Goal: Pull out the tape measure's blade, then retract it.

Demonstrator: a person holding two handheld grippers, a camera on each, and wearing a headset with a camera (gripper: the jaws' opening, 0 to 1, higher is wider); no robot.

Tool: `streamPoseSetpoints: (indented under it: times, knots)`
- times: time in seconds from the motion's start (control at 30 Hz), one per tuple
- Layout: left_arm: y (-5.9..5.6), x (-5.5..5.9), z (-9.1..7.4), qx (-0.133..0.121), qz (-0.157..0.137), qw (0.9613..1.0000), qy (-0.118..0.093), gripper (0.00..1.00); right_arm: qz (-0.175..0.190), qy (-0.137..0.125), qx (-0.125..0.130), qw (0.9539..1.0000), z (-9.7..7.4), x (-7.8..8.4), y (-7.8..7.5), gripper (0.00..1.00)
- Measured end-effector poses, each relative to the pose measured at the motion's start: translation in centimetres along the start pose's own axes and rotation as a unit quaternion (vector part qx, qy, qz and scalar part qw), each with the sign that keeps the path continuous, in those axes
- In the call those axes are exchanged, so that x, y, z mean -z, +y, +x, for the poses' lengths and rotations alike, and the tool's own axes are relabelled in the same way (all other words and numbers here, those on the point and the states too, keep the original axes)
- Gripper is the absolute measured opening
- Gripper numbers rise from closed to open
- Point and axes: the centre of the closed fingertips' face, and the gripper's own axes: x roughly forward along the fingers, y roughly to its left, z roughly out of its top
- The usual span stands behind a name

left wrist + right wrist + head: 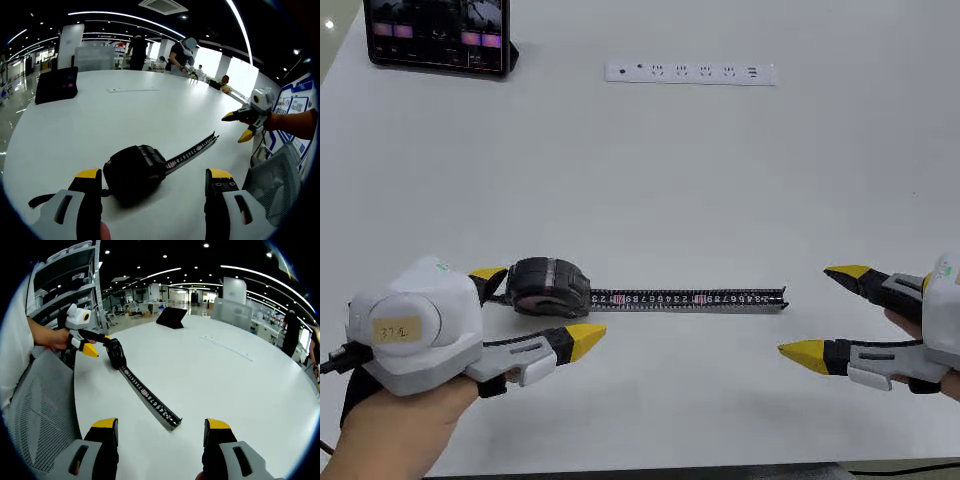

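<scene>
Tape measure [548, 287] on counter [650, 180], case between spread jaws of left claw [538, 303]; contact unclear. Blade [690, 299] out, flat, long axis running toward right claw [822, 311], which is spread, empty, apart from blade tip. Left claw nearer case; retraction likely starts there.

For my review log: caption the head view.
Open left hand-held gripper straddles black round tape measure case, its dark numbered blade extended across white table toward open right hand-held gripper.
</scene>
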Motion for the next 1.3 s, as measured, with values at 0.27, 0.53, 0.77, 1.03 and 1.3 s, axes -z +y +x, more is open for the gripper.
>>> streamPoseSetpoints:
  times: [0.27,0.53,0.77,1.03,1.3]
  knots:
    - [0.1,-0.1,0.4,-0.007,-0.010,0.9999,-0.001,0.80,-0.017,0.005,-0.014,0.9997,0.5,-0.4,-0.6,0.58]
    - [0.5,-0.1,0.7,-0.021,-0.019,0.9996,0.000,0.77,-0.039,0.019,-0.034,0.9985,1.1,-0.4,-1.1,0.50]
    - [0.7,0.0,0.9,-0.034,-0.029,0.9990,-0.001,0.76,-0.056,0.032,-0.048,0.9968,1.5,-0.4,-1.4,0.47]
    - [0.9,0.1,1.1,-0.048,-0.043,0.9979,-0.004,0.74,-0.071,0.047,-0.059,0.9946,2.1,-0.2,-2.0,0.44]
    - [1.0,0.2,1.1,-0.058,-0.057,0.9967,-0.009,0.73,-0.095,0.068,-0.084,0.9895,2.8,0.4,-1.8,0.37]
